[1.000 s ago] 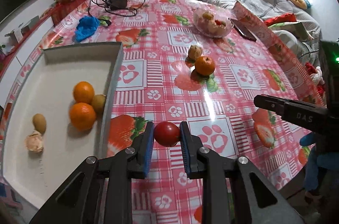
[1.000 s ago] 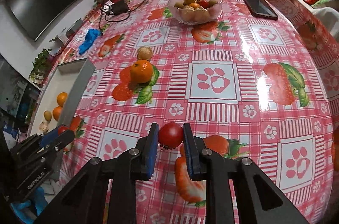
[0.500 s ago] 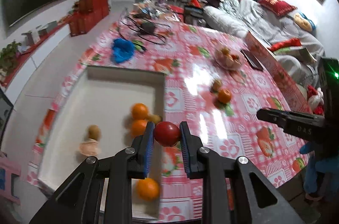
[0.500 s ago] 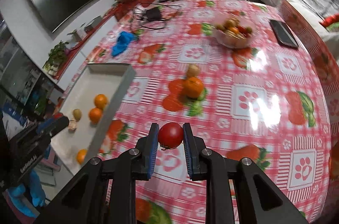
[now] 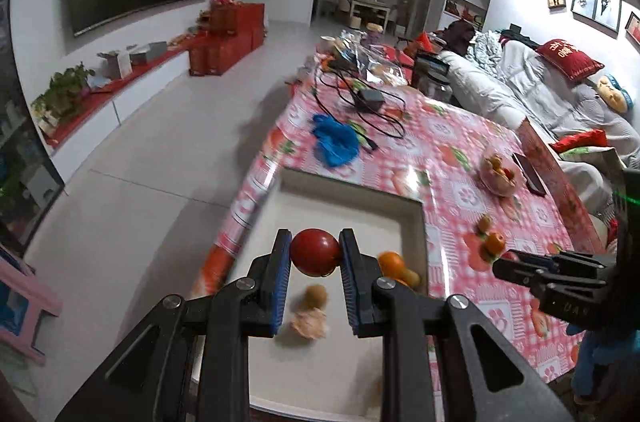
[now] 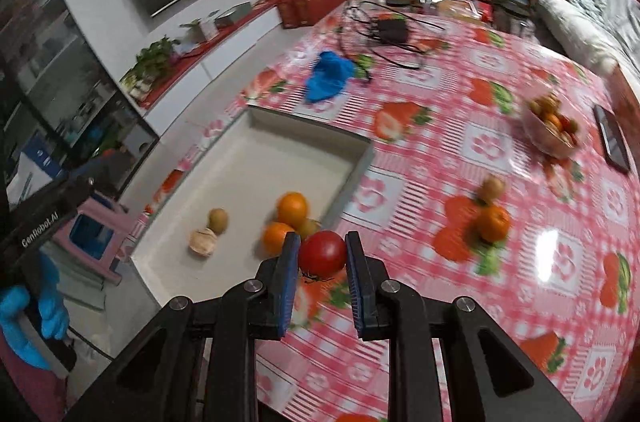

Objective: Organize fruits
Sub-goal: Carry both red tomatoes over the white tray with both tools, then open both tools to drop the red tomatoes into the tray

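Left gripper (image 5: 315, 254) clamped on a red tomato (image 5: 315, 252), above the white tray (image 5: 352, 198) with oranges (image 5: 390, 261) just right of the pads. Right gripper (image 6: 322, 256) pinching another red tomato (image 6: 322, 254), tray corner just beyond, left.

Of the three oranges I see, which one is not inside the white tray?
The orange on the tablecloth, right of the tray, beside a small brown fruit. The other two oranges lie together inside the tray.
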The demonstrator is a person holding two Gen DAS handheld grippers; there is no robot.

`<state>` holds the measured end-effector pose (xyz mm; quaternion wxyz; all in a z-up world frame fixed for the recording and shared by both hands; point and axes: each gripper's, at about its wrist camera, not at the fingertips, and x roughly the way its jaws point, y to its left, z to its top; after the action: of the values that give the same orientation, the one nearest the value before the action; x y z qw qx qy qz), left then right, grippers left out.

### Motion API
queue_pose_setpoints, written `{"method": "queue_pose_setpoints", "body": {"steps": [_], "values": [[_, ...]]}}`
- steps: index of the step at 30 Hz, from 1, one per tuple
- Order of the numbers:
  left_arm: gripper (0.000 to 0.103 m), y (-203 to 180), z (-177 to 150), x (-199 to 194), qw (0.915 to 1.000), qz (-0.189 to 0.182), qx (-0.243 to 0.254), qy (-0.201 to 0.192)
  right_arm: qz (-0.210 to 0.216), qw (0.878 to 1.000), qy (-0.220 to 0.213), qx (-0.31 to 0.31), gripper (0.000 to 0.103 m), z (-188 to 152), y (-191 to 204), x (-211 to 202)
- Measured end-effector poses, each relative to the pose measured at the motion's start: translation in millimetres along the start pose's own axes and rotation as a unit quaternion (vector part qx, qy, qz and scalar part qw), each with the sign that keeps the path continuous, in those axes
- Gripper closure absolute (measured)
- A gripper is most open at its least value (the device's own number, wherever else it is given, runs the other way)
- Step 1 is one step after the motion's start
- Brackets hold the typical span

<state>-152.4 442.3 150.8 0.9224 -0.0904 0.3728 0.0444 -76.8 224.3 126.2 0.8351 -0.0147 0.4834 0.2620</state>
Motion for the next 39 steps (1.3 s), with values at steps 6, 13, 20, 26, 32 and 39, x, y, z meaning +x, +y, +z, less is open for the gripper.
{"method": "queue_pose_setpoints", "body": {"steps": [6, 13, 20, 26, 32, 39], "values": [[0.077, 11, 4, 19, 0.9999, 0.007, 0.002, 0.012, 0.013, 1.000, 0.013, -0.018, 0.079, 24, 22, 25], [0.077, 4, -11, 72, 0.9979, 0.004, 0.001, 0.065, 0.019, 0.999, 0.038, -0.014, 0.079, 42, 26, 64], [0.077, -3, -21, 110, 0.9951, 0.006, 0.001, 0.098, 0.022, 0.998, 0.064, 0.007, 0.079, 46, 17, 103], [0.077, -8, -28, 127, 0.9935, 0.012, 0.010, 0.113, 0.020, 0.997, 0.078, 0.017, 0.079, 48, 9, 123], [0.070, -7, -32, 134, 0.9925, 0.016, 0.010, 0.121, 0.007, 0.996, 0.086, 0.004, 0.079, 45, 8, 133], [0.030, -7, -34, 130, 0.9936, 0.029, 0.014, 0.108, 0.007, 0.996, 0.088, -0.004, 0.078, 43, 10, 133]]}}
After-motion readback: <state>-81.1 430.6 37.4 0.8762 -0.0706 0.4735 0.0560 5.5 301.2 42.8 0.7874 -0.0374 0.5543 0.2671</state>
